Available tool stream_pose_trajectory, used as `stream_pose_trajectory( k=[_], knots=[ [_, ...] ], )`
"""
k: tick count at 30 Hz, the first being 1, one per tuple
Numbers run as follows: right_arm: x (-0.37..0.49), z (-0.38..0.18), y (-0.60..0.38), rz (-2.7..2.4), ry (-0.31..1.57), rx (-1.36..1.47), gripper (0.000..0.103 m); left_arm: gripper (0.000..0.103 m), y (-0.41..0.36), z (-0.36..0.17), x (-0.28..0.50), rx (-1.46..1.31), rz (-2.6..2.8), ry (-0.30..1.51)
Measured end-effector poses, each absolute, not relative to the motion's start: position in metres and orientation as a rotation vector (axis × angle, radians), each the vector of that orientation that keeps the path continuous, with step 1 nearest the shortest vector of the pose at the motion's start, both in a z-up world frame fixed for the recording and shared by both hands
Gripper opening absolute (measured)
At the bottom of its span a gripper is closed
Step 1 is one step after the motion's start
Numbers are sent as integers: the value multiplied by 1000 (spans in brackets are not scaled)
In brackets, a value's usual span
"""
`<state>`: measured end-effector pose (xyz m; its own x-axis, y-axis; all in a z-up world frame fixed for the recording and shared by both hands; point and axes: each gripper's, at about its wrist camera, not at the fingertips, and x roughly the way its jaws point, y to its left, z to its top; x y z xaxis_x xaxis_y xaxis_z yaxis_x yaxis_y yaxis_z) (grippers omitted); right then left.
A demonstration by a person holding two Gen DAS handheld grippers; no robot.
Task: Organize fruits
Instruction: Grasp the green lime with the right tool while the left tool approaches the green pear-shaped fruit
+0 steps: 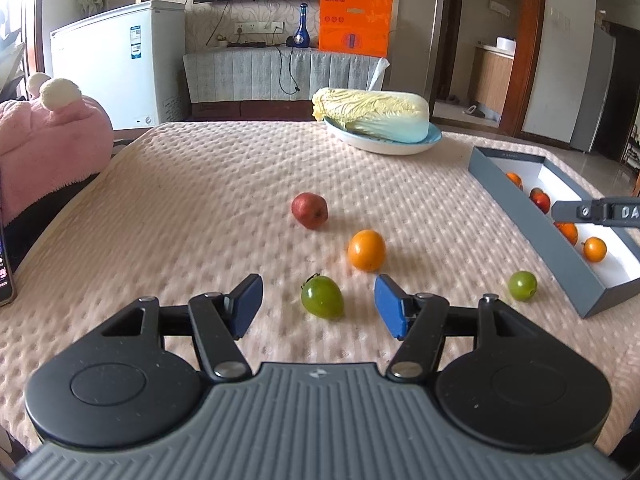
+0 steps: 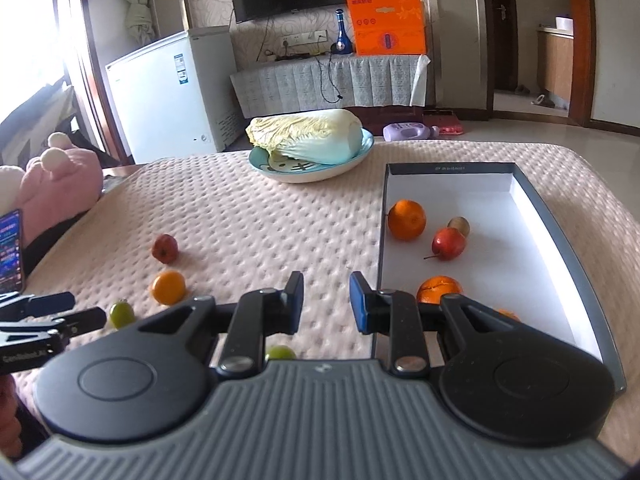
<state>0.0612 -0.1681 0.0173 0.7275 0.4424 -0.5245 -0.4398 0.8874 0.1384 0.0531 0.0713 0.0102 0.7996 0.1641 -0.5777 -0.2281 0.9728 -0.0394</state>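
"DA" shows on the right gripper (image 1: 560,210), cut off by frame edge

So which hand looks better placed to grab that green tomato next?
Left, probably. The left hand-held gripper has the green tomato between its parted fingers, while the right hand-held gripper sits beside the box.

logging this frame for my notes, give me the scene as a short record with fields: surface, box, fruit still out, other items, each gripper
surface: table under a pink textured cloth
box: grey tray-like box, white inside, at the right; holds oranges, a red fruit and a brownish one behind it
fruit still out: red fruit, orange, green tomato, smaller green fruit
other items: napa cabbage on a blue plate
left gripper: jaws apart, green tomato between them, not pressed
right gripper: empty, near the box's left wall
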Motion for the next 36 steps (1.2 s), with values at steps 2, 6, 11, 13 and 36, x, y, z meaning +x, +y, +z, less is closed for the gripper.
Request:
stream_pose_trajectory(
  k=[2,6,11,13,36],
  knots=[
    [60,19,-170,494,568,-2,29,68,70,8,55,-104,217,617],
    [56,21,-175,513,561,-7,29,68,67,6,57,-93,217,624],
    [46,20,-169,612,571,-74,29,68,62,6,60,-84,207,624],
    [41,16,-162,655,587,-116,29,68,61,6,60,-89,206,623],
    [50,-20,-114,605,734,-330,28,68,80,5,57,-152,201,640]
  ],
)
